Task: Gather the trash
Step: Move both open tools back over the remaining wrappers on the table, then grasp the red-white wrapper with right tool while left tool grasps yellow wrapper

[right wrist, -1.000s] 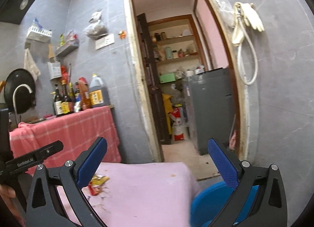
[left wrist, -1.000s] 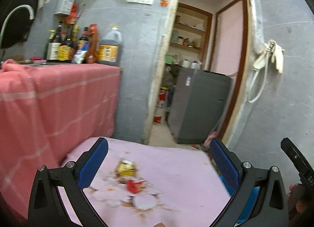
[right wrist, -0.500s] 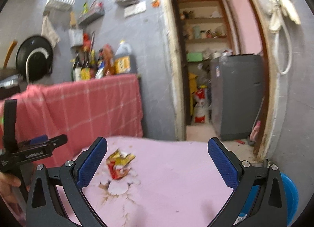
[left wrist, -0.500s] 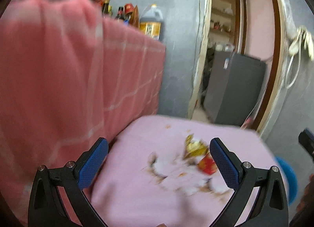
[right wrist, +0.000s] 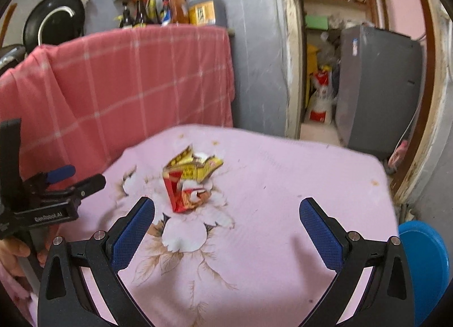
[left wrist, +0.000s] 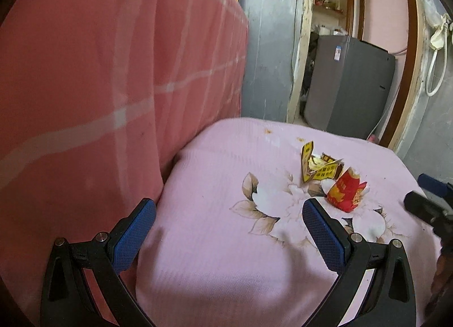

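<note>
1. Trash is uncollected: a crumpled yellow wrapper (left wrist: 321, 167) and a torn red wrapper (left wrist: 346, 192) lie touching each other on the pink floral tabletop (left wrist: 226, 242), over its printed flower.
2. Left gripper (left wrist: 229, 229) hovers above the cloth with its fingers spread wide and empty; the red wrapper sits just beyond its right finger.
3. Right gripper (right wrist: 226, 226) is likewise wide apart and holds nothing; the wrapper pile (right wrist: 192, 182) lies ahead, nearer its left finger.
4. Blue bin (right wrist: 423, 259) shows at the tabletop's right edge, probably where the trash goes; I cannot see inside it.
5. Progress, as I judge it: approach only. Both wrappers are left to grasp and carry to the bin.
6. Red checked cloth (right wrist: 127, 78) hangs just beside the tabletop, with bottles (right wrist: 170, 7) above it.
</note>
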A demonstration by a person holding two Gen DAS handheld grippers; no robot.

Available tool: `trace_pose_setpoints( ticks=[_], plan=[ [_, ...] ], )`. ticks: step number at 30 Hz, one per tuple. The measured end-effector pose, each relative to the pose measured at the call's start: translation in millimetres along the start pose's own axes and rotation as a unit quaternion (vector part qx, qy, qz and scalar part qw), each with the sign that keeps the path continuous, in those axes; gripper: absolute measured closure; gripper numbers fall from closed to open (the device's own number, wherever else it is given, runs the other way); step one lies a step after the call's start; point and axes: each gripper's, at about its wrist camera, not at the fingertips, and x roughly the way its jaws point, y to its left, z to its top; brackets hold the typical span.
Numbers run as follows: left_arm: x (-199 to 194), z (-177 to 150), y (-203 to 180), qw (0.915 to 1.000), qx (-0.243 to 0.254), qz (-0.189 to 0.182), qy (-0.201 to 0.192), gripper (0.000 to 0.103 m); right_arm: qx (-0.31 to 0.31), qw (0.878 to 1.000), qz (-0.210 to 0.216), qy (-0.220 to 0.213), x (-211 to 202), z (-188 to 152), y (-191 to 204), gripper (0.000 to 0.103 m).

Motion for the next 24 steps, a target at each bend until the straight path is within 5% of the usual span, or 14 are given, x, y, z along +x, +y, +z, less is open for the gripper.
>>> trace_pose_setpoints(
  ticks=[17, 24],
  plan=[
    [18.5, 5.8, 8.9, 0.9983, -0.021, 0.016, 0.052, 0.002, -0.001, 0.992, 0.061, 0.108, 75.4, 9.8, 12.3, 0.032],
    [20.0, 11.1, 12.1, 0.9973, -0.042, -0.002, 0.060, 0.002, 0.026, 0.991, 0.082, 0.103, 78.8, 13.7, 2.5, 0.062]
  ],
)
